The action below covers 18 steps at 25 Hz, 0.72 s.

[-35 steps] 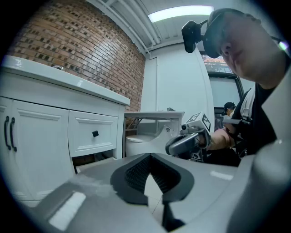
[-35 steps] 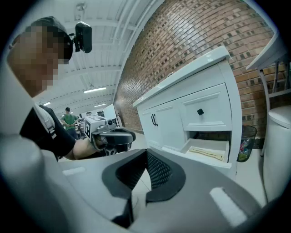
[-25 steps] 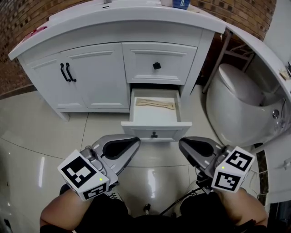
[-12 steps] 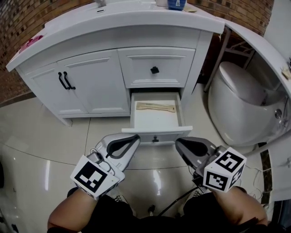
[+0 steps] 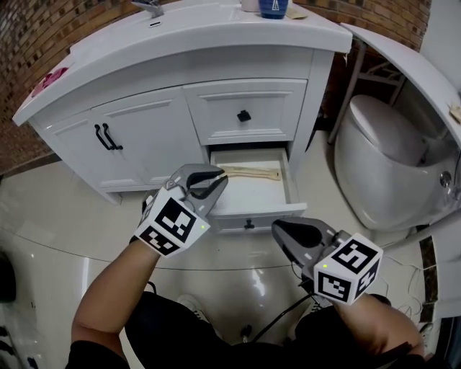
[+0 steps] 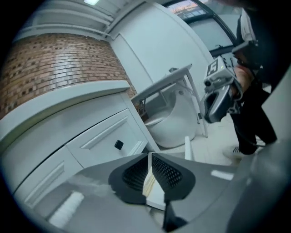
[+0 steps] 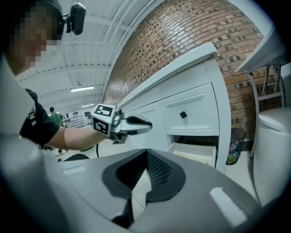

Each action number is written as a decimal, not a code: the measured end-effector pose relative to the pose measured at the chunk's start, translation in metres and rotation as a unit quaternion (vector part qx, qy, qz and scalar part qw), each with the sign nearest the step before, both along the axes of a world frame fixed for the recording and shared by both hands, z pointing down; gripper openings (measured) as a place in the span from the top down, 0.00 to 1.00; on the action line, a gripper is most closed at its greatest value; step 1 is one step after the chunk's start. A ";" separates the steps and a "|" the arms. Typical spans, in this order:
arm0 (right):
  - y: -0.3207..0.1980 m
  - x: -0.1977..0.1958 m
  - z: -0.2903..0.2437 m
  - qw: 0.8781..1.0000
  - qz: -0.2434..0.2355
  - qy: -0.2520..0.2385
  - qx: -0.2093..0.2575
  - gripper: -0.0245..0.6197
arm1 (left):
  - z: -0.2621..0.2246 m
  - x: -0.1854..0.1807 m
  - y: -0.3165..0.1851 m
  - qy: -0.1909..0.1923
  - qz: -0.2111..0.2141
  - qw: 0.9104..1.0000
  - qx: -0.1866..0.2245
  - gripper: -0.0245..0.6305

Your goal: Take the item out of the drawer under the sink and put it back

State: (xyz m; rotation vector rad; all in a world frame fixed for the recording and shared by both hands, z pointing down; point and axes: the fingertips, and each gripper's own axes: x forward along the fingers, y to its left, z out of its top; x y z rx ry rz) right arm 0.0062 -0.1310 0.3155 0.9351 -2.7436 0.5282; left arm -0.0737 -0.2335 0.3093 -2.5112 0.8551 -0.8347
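A: Jaws?
B: Left gripper (image 5: 218, 180) is cracked apart and has just been opening. Nothing sits between the pads. There's only a thin slit, and a strip of the drawer's edge shows through it. Right gripper (image 5: 278, 229) has its pads pressed together at the tips and is empty.
A: Where's the item?
B: The wooden item (image 5: 252, 173) lies flat inside the drawer (image 5: 268, 215), toward the back, with its long side running across. The drawer is pulled out. It's the lower right one of the vanity (image 5: 144, 137), under the closed upper drawer (image 5: 245, 109).
A: Left gripper relative to it?
B: In the head view its tips sit over the drawer's front-left corner, aimed at the item's left end and near it. I see no contact. Can't tell how high it is above the drawer.
A: Right one?
B: Low, in front of the drawer's front panel on its right side and apart from it, over the tiled floor (image 5: 86, 216). It points toward the vanity.
A: Anything else around?
B: A toilet (image 5: 382, 158) just right of the vanity, and a blue cup (image 5: 274, 7) on the countertop.
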 end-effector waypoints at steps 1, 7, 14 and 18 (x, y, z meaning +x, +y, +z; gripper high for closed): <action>0.001 -0.002 0.001 1.000 -0.003 0.000 -0.001 0.96 | 0.009 0.003 -0.013 -0.027 0.004 1.000 0.005 0.91; 0.012 -0.017 0.006 0.999 -0.030 -0.006 -0.022 0.96 | 0.092 0.032 -0.067 -0.216 0.075 0.974 0.001 0.91; 0.010 -0.017 0.007 0.998 -0.031 -0.021 -0.040 0.96 | 0.144 0.057 -0.099 -0.268 0.104 0.957 -0.045 0.91; 0.007 -0.010 0.012 0.998 -0.025 -0.025 -0.051 0.96 | 0.161 0.058 -0.111 -0.284 0.107 0.951 -0.058 0.91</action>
